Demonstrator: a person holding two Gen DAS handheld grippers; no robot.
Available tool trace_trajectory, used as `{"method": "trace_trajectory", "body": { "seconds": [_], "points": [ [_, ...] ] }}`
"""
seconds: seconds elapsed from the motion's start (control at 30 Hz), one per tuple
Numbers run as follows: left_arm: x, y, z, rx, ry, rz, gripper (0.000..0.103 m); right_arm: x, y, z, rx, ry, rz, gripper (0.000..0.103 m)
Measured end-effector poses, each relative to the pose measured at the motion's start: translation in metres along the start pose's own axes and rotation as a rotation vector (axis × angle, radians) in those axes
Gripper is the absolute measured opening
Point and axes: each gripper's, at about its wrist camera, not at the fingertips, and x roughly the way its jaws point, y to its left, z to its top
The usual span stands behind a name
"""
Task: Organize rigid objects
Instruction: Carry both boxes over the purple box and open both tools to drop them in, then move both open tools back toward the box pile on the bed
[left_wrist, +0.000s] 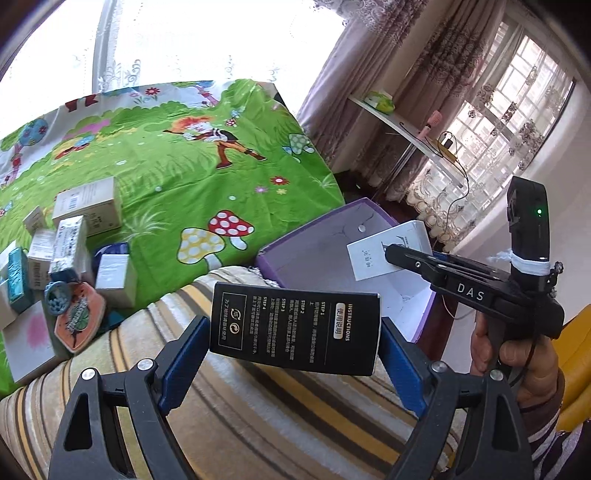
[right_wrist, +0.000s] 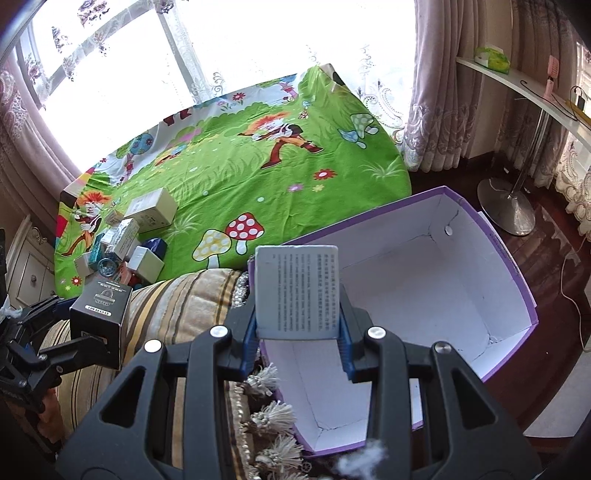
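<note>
1. My left gripper (left_wrist: 295, 328) has its jaws spread wide and clamped on the two ends of a black box (left_wrist: 295, 328) printed with instructions; the box hangs above the striped cushion (left_wrist: 236, 406).
2. My right gripper (right_wrist: 297, 332) has its jaws nearly closed, pinching a small white box (right_wrist: 297, 291) that stands upright between the blue pads (right_wrist: 345, 347), printed text facing the camera.
3. That white box sits at the near left rim of the open purple bin (right_wrist: 517, 266), over its white interior, which looks bare from the right wrist view.
4. From the left wrist view I see the right gripper with a hand (left_wrist: 517, 354) on its grip, holding the white box over the bin.
5. The bin stands on the floor just beside the cushion and the bed.
6. More boxes (left_wrist: 88, 206) are heaped on the green cartoon bedsheet (left_wrist: 207, 177) at the left, among them a teal packet (left_wrist: 18, 277), a round blue tin (left_wrist: 57, 297) and an orange packet (left_wrist: 79, 321).
</note>
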Motion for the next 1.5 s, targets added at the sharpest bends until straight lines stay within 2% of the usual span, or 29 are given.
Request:
{"method": "trace_trajectory", "body": {
  "seconds": [0.3, 0.33, 0.4, 0.47, 0.67, 0.77, 0.87, 1.1, 1.33, 1.5],
  "points": [
    [0.034, -0.033, 0.005, 0.043, 0.063, -0.077, 0.092, -0.006, -0.026, -0.002, 0.047, -0.012, -0.046, 0.042],
    [0.036, -0.034, 0.005, 0.039, 0.067, -0.083, 0.094, -0.007, -0.027, -0.001, 0.051, -0.018, -0.050, 0.046],
    [0.036, -0.035, 0.003, 0.044, 0.064, -0.080, 0.096, -0.010, -0.030, -0.002, 0.061, -0.044, -0.061, 0.072],
    [0.035, -0.037, 0.002, 0.058, 0.049, -0.061, 0.096, -0.015, -0.031, -0.002, 0.065, -0.079, -0.071, 0.081],
    [0.025, -0.039, 0.001, 0.097, 0.005, -0.032, 0.096, -0.020, -0.024, 0.000, 0.010, -0.132, -0.118, 0.086],
    [0.017, -0.035, 0.001, 0.106, -0.021, 0.035, 0.096, -0.020, -0.018, 0.001, -0.022, -0.128, -0.113, 0.087],
    [0.008, -0.026, 0.000, 0.081, -0.051, 0.070, 0.096, -0.021, -0.011, 0.002, -0.055, -0.130, -0.122, 0.087],
    [-0.007, -0.006, -0.005, 0.033, -0.091, 0.103, 0.096, -0.023, 0.008, 0.001, -0.109, -0.122, -0.050, 0.087],
    [-0.030, 0.033, -0.014, -0.083, -0.137, 0.138, 0.094, -0.021, 0.031, 0.000, -0.153, -0.100, 0.024, 0.087],
    [-0.054, 0.075, -0.025, -0.195, -0.179, 0.188, 0.092, -0.015, 0.054, 0.002, -0.199, -0.075, 0.042, 0.087]
  ]
}}
